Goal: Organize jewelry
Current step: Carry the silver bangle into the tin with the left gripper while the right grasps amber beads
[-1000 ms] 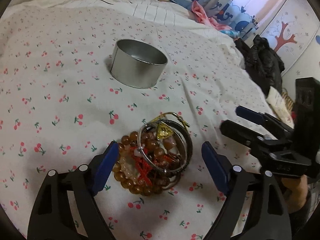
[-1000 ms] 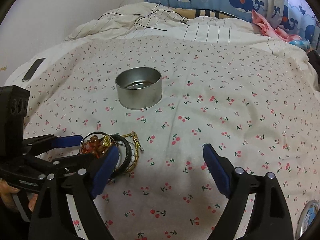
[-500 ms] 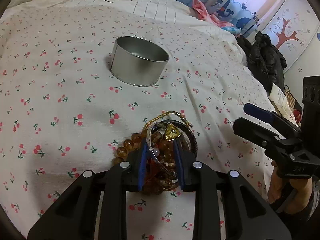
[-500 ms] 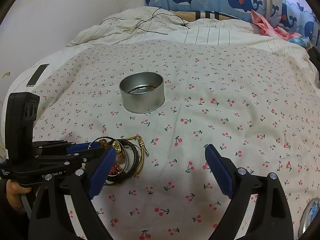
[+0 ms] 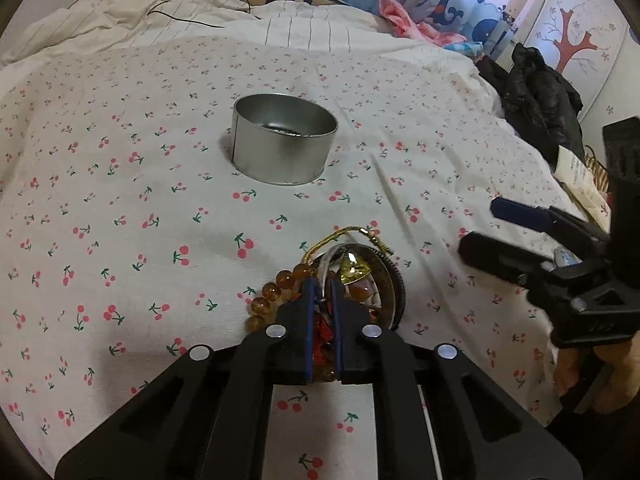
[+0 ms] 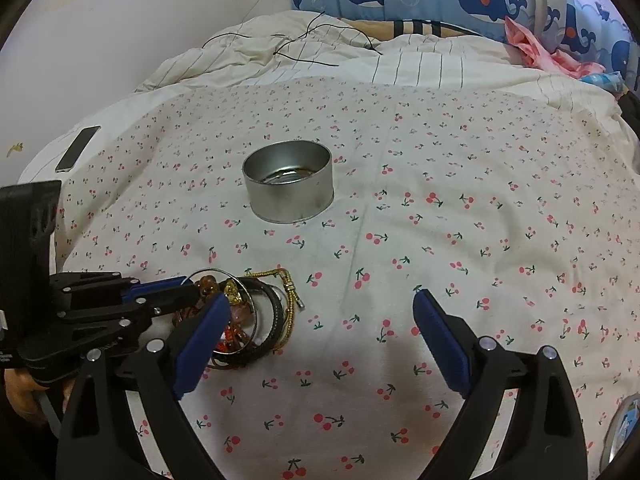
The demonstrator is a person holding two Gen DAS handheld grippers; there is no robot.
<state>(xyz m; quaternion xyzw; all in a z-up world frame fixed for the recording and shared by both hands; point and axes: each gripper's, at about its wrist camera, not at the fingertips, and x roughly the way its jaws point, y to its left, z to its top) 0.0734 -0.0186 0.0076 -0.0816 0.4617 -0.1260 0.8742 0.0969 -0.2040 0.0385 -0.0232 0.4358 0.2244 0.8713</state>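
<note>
A pile of jewelry [image 5: 360,280] lies on the cherry-print bedsheet: amber bead bracelet [image 5: 276,290], silver and black bangles, a gold chain [image 6: 290,292]. My left gripper [image 5: 323,286] is shut on the pile, pinching the silver bangle and red strands; it also shows in the right wrist view [image 6: 188,290]. A round metal tin [image 5: 284,144] stands open farther back, also in the right wrist view [image 6: 289,186]. My right gripper [image 6: 320,312] is open and empty, right of the pile, seen too in the left wrist view [image 5: 496,228].
A phone [image 6: 78,148] lies at the bed's far left edge. A rumpled striped duvet with a black cable [image 6: 316,46] lies behind. Dark clothing [image 5: 540,96] sits off the bed's right side. A round object [image 6: 620,428] lies at the lower right.
My left gripper closed from wide open onto the jewelry pile. The right gripper stayed open and shifted slightly.
</note>
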